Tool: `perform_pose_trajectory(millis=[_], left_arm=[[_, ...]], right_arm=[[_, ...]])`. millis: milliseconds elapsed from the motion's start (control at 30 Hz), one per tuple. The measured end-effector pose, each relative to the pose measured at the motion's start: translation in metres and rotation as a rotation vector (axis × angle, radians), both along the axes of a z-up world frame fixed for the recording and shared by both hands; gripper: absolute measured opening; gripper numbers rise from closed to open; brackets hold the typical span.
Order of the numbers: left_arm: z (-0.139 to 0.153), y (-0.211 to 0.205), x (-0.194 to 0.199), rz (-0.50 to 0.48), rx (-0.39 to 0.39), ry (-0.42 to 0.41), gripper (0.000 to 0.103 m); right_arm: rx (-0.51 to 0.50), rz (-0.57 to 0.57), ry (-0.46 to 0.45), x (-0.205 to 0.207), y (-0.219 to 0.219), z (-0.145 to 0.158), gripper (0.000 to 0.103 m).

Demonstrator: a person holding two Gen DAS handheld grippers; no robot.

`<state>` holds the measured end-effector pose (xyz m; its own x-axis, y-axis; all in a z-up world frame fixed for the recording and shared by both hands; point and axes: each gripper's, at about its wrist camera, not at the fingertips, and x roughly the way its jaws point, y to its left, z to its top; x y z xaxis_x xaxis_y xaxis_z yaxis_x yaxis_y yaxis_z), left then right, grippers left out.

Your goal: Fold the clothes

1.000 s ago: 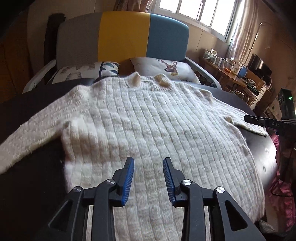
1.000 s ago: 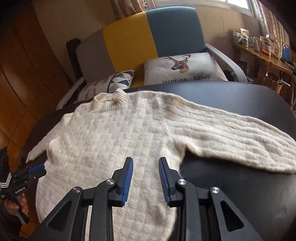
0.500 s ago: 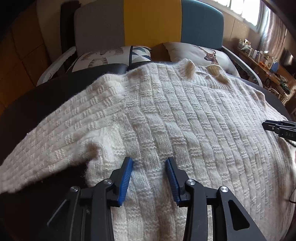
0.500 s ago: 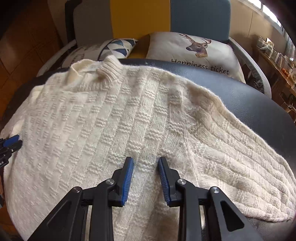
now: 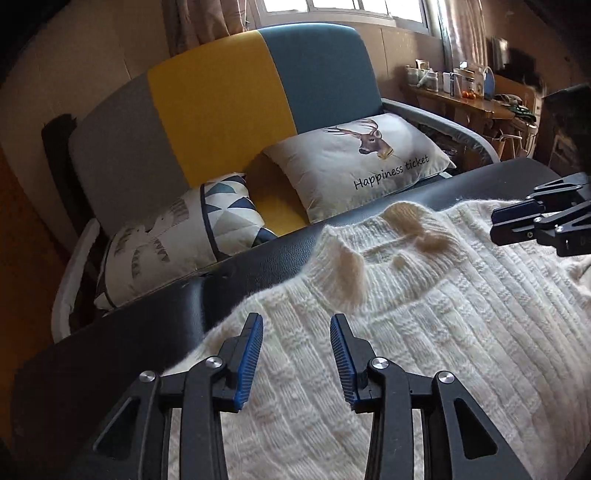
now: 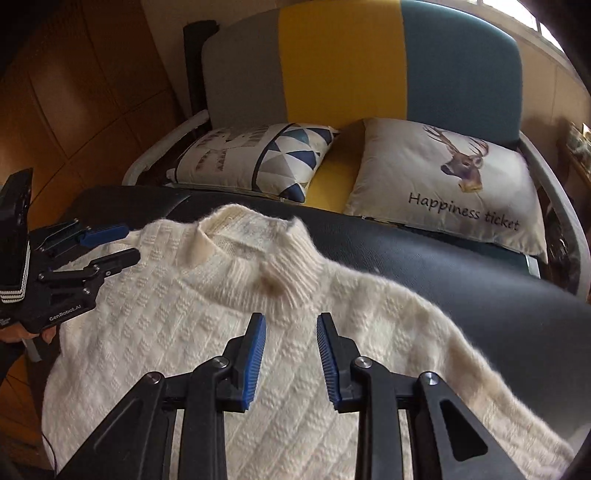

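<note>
Both now up at the collar (image 5: 402, 236) end of the sweater (image 5: 424, 332), no longer over its middle. Left gripper (image 5: 297, 356) and right gripper (image 6: 290, 356) apart, empty, flanking the collar. Sweater flat on the black table (image 6: 461, 266). Probably shoulder grab next.

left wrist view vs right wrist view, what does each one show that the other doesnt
Only the left wrist view shows the window and the cluttered wooden shelf.

Only the right wrist view shows the sweater's outstretched sleeve, a hand gripping the left gripper's handle, and wood panelling.

Both show the cream knit sweater flat on the black table, its collar, the deer pillow, the triangle-pattern pillow, and the left gripper and right gripper, both open above the knit.
</note>
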<state>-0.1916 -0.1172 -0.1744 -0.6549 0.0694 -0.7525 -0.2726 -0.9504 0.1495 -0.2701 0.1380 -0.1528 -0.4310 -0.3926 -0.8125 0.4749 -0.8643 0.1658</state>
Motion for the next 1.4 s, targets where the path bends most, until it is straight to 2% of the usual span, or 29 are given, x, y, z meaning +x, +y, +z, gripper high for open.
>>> perform_pose_trajectory(millis=[67,167,267,333,367,433,500,600,667,800,900,1033,1200,1333,1400], left_arm=[[-0.006,-0.002,-0.015,-0.038,0.012,-0.023,0.039],[-0.018,0.001,-0.03,-0.088,-0.013,-0.057,0.039],[-0.028,0.004,-0.045,-0.095,-0.038,-0.075,0.039],[-0.031,0.003,-0.054,-0.069,-0.043,-0.077,0.042],[-0.033,0.001,-0.059,-0.042,-0.04,-0.078,0.05],[-0.035,-0.006,-0.063,0.025,-0.01,-0.077,0.057],[-0.038,-0.013,-0.065,0.094,0.033,-0.075,0.057],[-0.042,-0.025,-0.062,0.179,0.135,-0.069,0.057],[-0.041,-0.025,-0.061,0.196,0.156,-0.07,0.057],[-0.022,-0.03,-0.051,0.2,0.199,-0.052,0.055],[0.005,-0.068,-0.027,0.27,0.319,-0.02,0.055],[0.03,-0.146,0.034,0.424,0.463,0.007,0.055],[0.025,-0.225,0.13,0.6,0.493,-0.033,0.055],[0.007,-0.257,0.192,0.695,0.509,-0.075,0.055],[-0.001,-0.261,0.214,0.714,0.543,-0.088,0.055]], right_arm=[[0.032,0.05,0.006,-0.016,-0.013,-0.004,0.029],[0.086,0.094,-0.003,-0.034,-0.029,-0.018,0.029],[0.154,0.076,0.023,-0.043,-0.034,-0.032,0.029],[0.183,0.038,0.039,-0.048,-0.033,-0.039,0.029],[0.186,0.021,0.045,-0.05,-0.031,-0.042,0.029],[0.211,-0.017,0.074,-0.054,-0.028,-0.046,0.028],[0.249,-0.084,0.102,-0.057,-0.023,-0.047,0.029],[0.106,-0.187,0.058,-0.061,-0.002,-0.052,0.03],[0.122,-0.172,0.07,-0.06,-0.004,-0.051,0.03],[0.103,-0.141,0.021,-0.061,-0.006,-0.04,0.032],[0.051,-0.1,0.084,-0.039,-0.01,-0.018,0.032],[-0.006,-0.01,0.075,-0.003,-0.029,-0.002,0.032],[-0.11,0.166,0.002,0.055,-0.078,0.001,0.032],[-0.114,0.307,-0.036,0.105,-0.135,-0.002,0.032],[-0.133,0.374,-0.076,0.129,-0.16,-0.004,0.032]])
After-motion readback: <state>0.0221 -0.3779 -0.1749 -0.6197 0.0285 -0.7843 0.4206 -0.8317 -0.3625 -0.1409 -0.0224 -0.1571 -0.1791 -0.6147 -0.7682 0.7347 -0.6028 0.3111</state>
